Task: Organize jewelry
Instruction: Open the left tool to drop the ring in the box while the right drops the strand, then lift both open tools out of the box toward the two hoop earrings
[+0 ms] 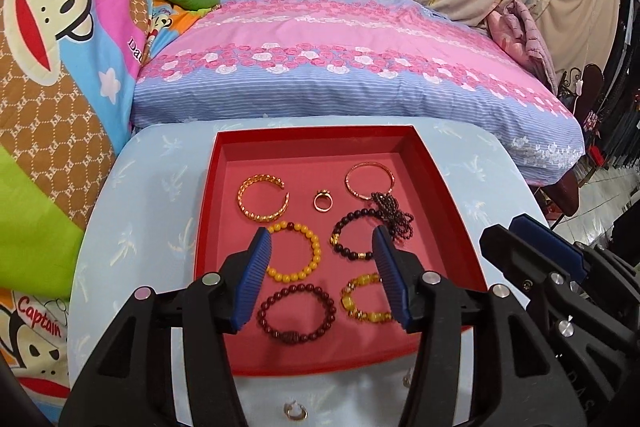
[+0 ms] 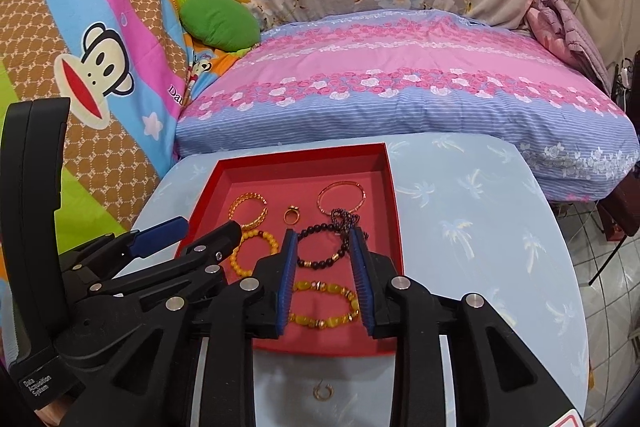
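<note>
Both tongs, left gripper (image 1: 322, 255) and right gripper (image 2: 323, 259), are hovering empty and parted above the red tray (image 1: 436, 163); the small ring (image 1: 295, 411) outside it is risking being overlooked.

Both grippers were black plastic with round silver screws. The left gripper (image 1: 322, 269) and right gripper (image 2: 325, 279) carried ribbed blue pads (image 1: 253, 277). White lettering on one housing seemingly read "Data Acquisition System".
</note>
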The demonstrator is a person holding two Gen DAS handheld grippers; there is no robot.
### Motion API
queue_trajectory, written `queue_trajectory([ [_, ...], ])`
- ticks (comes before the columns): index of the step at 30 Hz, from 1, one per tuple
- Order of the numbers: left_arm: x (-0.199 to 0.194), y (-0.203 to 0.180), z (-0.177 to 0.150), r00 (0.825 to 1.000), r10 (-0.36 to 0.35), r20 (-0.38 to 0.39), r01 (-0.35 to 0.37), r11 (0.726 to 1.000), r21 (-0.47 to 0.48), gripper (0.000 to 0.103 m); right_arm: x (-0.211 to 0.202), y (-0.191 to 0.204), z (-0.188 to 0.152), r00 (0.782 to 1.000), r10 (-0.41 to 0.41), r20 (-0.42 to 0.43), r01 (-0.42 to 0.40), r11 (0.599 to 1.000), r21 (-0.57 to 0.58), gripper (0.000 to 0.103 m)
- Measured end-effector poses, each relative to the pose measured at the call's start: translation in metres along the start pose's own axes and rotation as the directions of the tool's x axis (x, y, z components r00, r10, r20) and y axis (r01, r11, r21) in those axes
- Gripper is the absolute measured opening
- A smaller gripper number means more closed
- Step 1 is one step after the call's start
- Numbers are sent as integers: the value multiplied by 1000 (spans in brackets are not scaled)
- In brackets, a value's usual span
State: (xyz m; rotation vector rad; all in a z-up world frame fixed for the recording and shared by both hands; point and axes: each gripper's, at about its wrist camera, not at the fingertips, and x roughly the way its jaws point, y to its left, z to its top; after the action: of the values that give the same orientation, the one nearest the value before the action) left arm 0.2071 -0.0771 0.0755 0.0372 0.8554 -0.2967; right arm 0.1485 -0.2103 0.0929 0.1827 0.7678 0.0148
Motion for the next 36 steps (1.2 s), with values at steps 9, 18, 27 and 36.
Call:
queue_trajectory([
  [9, -21, 3, -34, 1000, 11, -15, -11, 1000, 0, 56, -22, 3, -33, 1000, -2, -12, 1, 1000, -4, 39],
  [18, -43, 4, -77, 1000, 25, 4, -25, 999, 36, 57, -34, 11, -80, 999, -31, -41, 29, 997, -68, 47],
  [27, -43, 15, -121, 998, 55, -21, -54, 998, 38, 57, -11, 4, -126, 989, -42, -145, 36, 998, -45, 47],
  [36, -28, 31, -154, 995, 58, -85, -58, 998, 1, 57, 6, 5, -140, 983, -49, -178, 41, 998, -49, 47],
])
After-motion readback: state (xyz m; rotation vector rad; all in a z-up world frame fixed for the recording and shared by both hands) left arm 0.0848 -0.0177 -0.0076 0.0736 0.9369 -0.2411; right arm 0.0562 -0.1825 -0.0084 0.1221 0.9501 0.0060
